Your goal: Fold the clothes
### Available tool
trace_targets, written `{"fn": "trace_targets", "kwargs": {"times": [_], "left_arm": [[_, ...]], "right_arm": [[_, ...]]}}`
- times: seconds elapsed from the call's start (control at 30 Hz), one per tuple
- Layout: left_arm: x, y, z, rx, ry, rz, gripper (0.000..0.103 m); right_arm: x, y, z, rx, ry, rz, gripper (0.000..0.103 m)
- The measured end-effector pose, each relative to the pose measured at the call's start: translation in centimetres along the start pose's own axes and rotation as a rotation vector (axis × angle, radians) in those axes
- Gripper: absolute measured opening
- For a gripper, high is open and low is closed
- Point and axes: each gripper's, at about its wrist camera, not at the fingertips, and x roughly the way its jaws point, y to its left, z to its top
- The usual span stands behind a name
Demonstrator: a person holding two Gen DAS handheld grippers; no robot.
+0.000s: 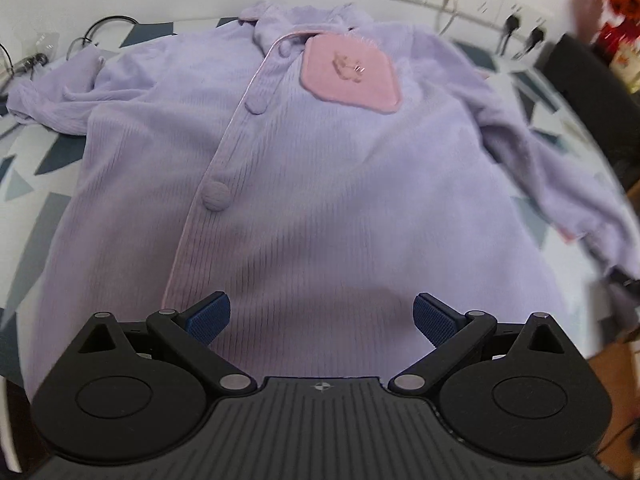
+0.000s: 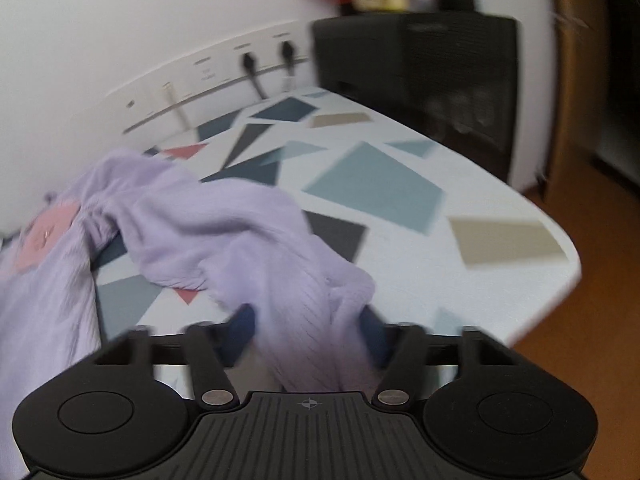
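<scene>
A lilac ribbed fleece pyjama shirt with a pink chest pocket lies front-up, spread on the geometric-patterned bench. The left tool hovers spread over its hem; the right tool pinches the sleeve. Judging by this, carry the sleeve flat across the chest, keeping it taut and unbunched.

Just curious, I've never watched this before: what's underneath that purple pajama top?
The purple pajama top lies on a table with a white cover printed in grey, blue, tan and red shapes. Whatever sits directly beneath the fabric is hidden. The right gripper holds one sleeve.
</scene>
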Motion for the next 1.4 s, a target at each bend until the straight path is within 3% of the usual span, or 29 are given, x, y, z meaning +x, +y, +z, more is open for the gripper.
{"fn": "trace_targets", "kwargs": {"times": [0.03, 0.07, 0.23, 0.33, 0.43, 0.47, 0.53, 0.63, 0.73, 0.83, 1.03, 1.13, 1.17, 1.27, 1.3, 1.37, 1.4], "left_arm": [[0.3, -0.4, 0.2, 0.002, 0.008, 0.026, 0.1], [0.5, -0.8, 0.5, -0.004, 0.011, 0.034, 0.1], [0.5, -3.1, 1.8, -0.046, 0.015, 0.029, 0.1], [0.5, -5.2, 2.4, -0.042, 0.01, 0.02, 0.1], [0.8, -7.1, 2.6, -0.041, 0.027, 0.006, 0.1], [0.8, -7.3, 2.7, -0.053, 0.034, -0.001, 0.1], [0.7, -7.6, 2.9, -0.079, 0.042, -0.013, 0.1], [-0.2, -7.0, 3.2, -0.103, 0.026, -0.009, 0.1], [-0.8, -5.3, 3.8, -0.147, 0.011, 0.02, 0.1], [-1.2, -3.2, 4.0, -0.211, -0.001, 0.044, 0.1], [-1.4, 0.6, 4.3, -0.264, -0.02, 0.047, 0.1], [-1.2, 2.2, 5.4, -0.234, -0.057, 0.016, 0.1], [-1.1, 2.7, 5.8, -0.225, -0.071, 0.004, 0.1], [-0.8, 4.5, 7.3, -0.202, -0.106, -0.04, 0.1], [-0.4, 5.2, 8.0, -0.203, -0.107, -0.065, 0.1], [0.7, 5.9, 10.1, -0.18, -0.107, -0.112, 0.1], [1.3, 5.6, 11.5, -0.158, -0.11, -0.133, 0.1]], "right_arm": [[0.1, -0.7, 1.0, 0.023, -0.014, -0.005, 0.022], [0.3, -1.4, 2.0, 0.046, -0.027, -0.01, 0.019], [1.0, -4.8, 7.1, 0.163, -0.096, -0.037, 0.016], [0.1, -9.2, 10.9, 0.27, -0.221, -0.113, 0.016], [0.7, -11.0, 13.4, 0.279, -0.209, -0.117, 0.016], [1.8, -11.1, 13.9, 0.244, -0.141, -0.09, 0.016], [3.0, -11.0, 14.0, 0.222, -0.088, -0.087, 0.016], [3.1, -10.3, 13.8, 0.241, -0.132, -0.07, 0.016], [3.0, -7.5, 14.3, 0.183, -0.194, 0.014, 0.016], [3.7, -2.6, 15.1, 0.088, -0.203, 0.126, 0.016], [7.0, 9.9, 13.3, -0.092, -0.114, 0.342, 0.017], [9.1, 15.2, 11.3, -0.195, -0.031, 0.372, 0.019], [9.9, 17.0, 10.7, -0.229, -0.003, 0.382, 0.024], [12.6, 20.2, 8.3, -0.337, 0.195, 0.321, 0.04], [12.2, 20.4, 8.0, -0.357, 0.209, 0.325, 0.045], [11.4, 20.8, 7.7, -0.395, 0.23, 0.336, 0.065], [10.5, 20.3, 8.1, -0.384, 0.251, 0.366, 0.069]]}}
